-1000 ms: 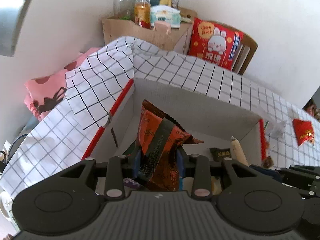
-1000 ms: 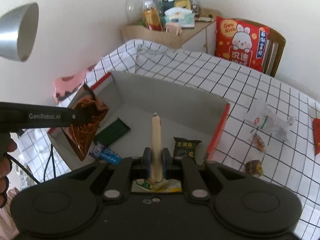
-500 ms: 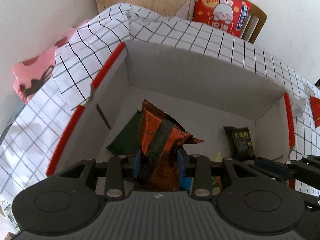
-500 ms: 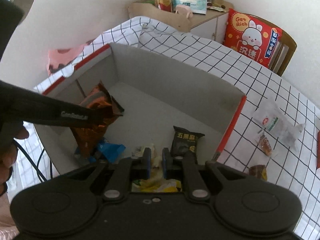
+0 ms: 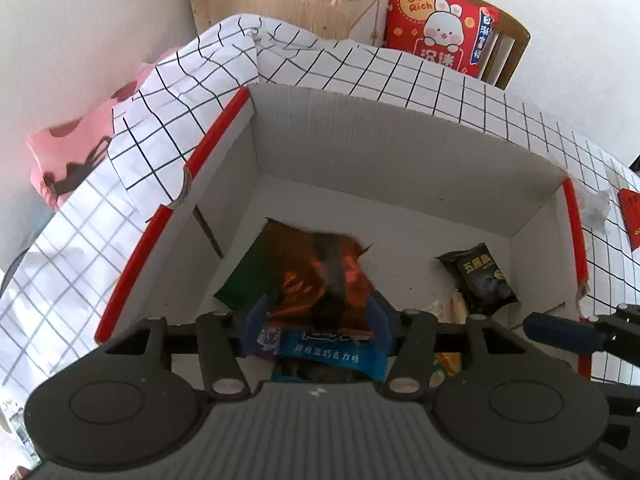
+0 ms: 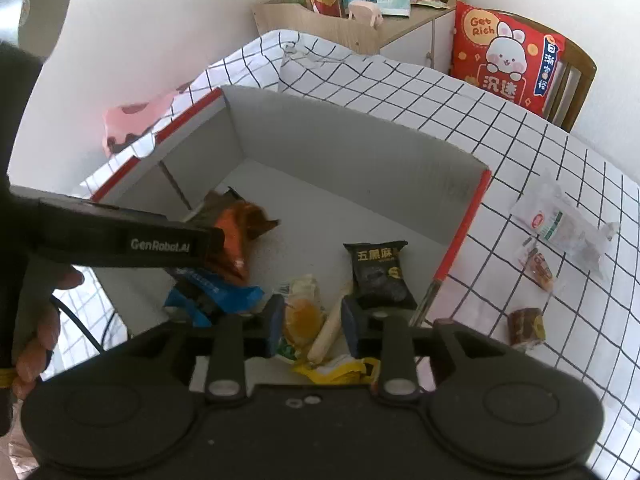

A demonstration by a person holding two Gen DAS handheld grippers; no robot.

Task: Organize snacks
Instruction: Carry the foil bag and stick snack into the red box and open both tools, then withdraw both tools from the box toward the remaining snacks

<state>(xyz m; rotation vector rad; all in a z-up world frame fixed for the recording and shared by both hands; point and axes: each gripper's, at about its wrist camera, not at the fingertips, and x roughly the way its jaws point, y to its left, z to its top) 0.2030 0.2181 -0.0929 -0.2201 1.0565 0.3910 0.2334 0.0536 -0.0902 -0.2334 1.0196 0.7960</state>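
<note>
A white cardboard box (image 5: 400, 152) with red edges sits on the checked tablecloth. My left gripper (image 5: 314, 318) is open low inside the box; an orange-brown snack bag (image 5: 320, 280) lies blurred between its fingers, over a blue packet (image 5: 332, 350) and a dark green packet (image 5: 240, 280). My right gripper (image 6: 308, 320) is open over the box's near side; a pale sausage stick (image 6: 330, 330) lies loose between its fingers beside a yellow pastry pack (image 6: 302, 312). A black sesame packet (image 6: 378, 270) lies on the box floor.
On the cloth right of the box lie a clear wrapped snack (image 6: 560, 224), a small orange candy (image 6: 540, 266) and a brown wrapped cake (image 6: 526, 326). A red rabbit cushion (image 6: 506, 56) on a chair and a cluttered wooden cabinet (image 6: 340, 20) stand behind the table.
Both grippers lowered into the box and opened. The left let go of the orange-brown bag. The right let go of the sausage stick, which now lies on the box floor.
</note>
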